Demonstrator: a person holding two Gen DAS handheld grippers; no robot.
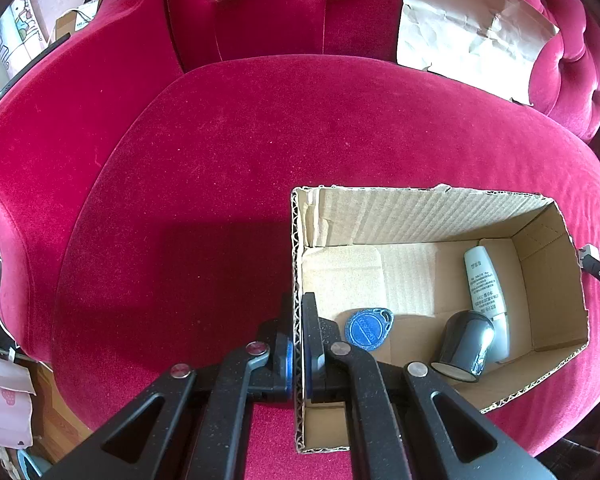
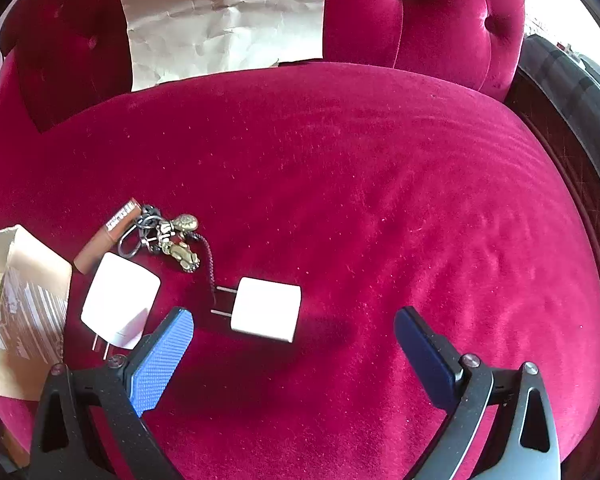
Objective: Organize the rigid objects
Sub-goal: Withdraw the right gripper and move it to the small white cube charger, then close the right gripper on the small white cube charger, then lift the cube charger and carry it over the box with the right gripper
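Left gripper (image 1: 298, 344) pinches the box (image 1: 572, 264) wall, lower centre, likely steadying it. Right gripper (image 2: 294, 330) gapes wide, lower centre, around the charger (image 2: 266, 309), seemingly lined up to grab.

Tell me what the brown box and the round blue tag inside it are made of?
The brown open-topped box looks like corrugated cardboard, matte: wavy fluting shows along its cut edges. The round blue tag seems to be hard plastic with a slightly shiny finish and raised moulded rings, though I can't be certain.

lots of bare red seat (image 2: 380, 200) right of the white plug (image 2: 266, 309); keys (image 2: 172, 240) and another plug (image 2: 120, 300) crowd its left.
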